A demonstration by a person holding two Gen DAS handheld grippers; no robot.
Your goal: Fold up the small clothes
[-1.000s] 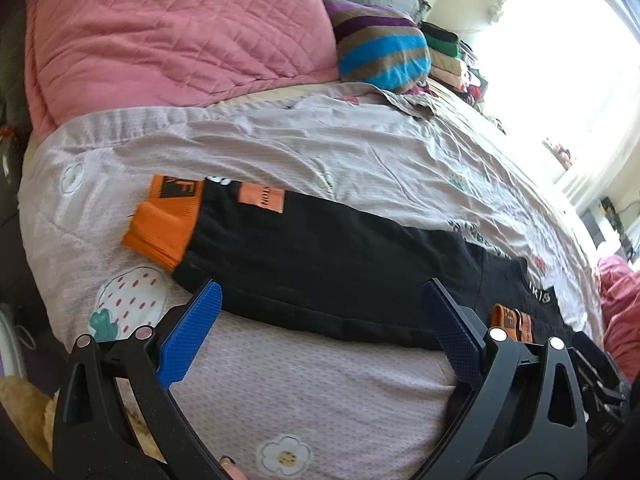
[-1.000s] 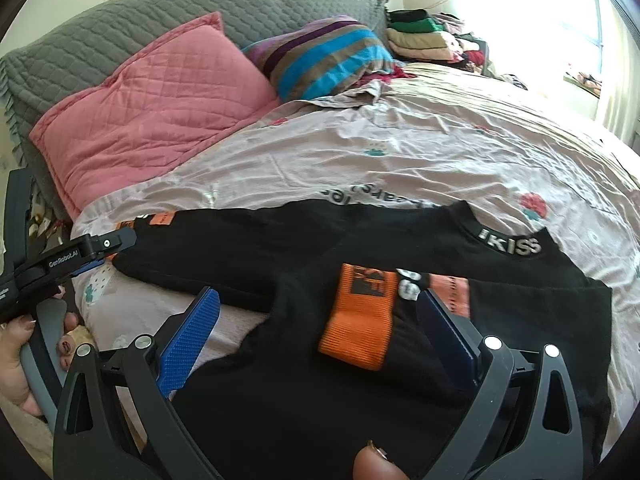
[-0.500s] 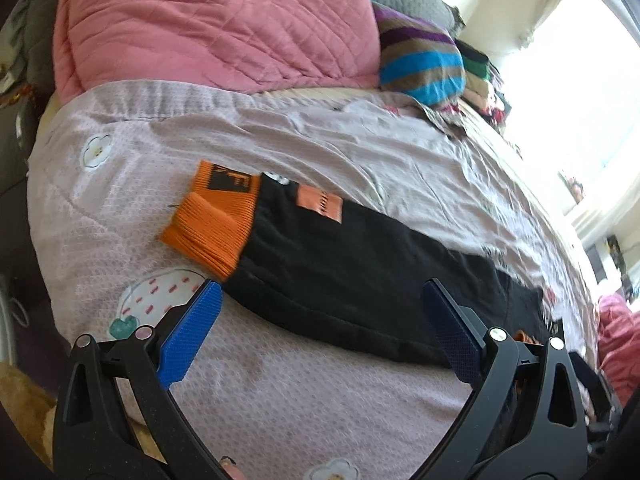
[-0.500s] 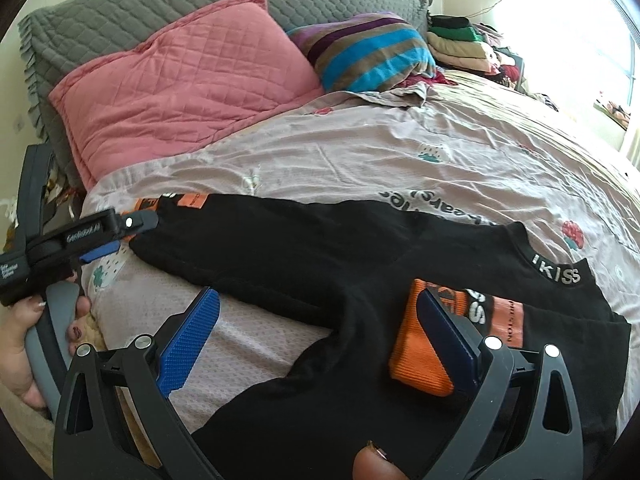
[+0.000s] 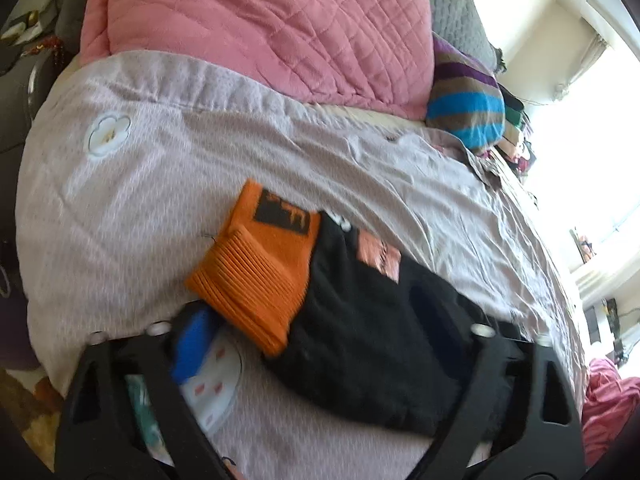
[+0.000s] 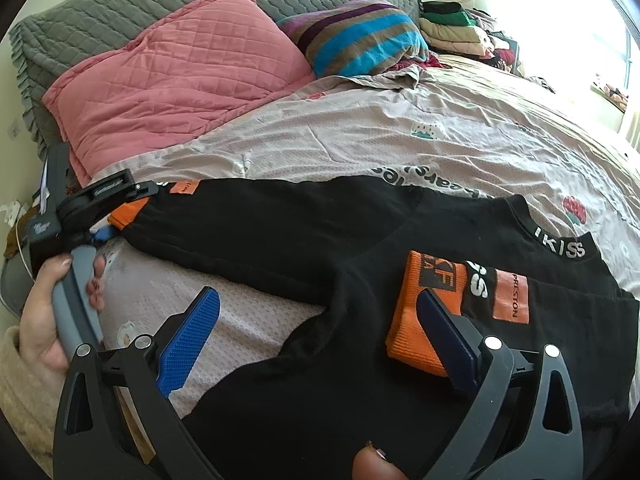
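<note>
The right tool (image 6: 320, 328) is spread over the black sweatshirt (image 6: 320, 240) on the bed (image 6: 400, 136), one finger hiding part of an orange cuff (image 6: 416, 332). The left tool (image 5: 316, 336), blurred, straddles the other cuff (image 5: 260, 272), spread. Behind lie a pink pillow (image 6: 180, 64) and a striped cushion (image 6: 360, 36).

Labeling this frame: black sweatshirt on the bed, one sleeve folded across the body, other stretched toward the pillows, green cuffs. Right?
Wrong on one point: the cuffs are orange, not green. The right wrist view shows the black sweatshirt with one orange cuff folded across its body; the other sleeve's cuff lies toward the pink pillow, by the left tongs. The rest stands.
</note>
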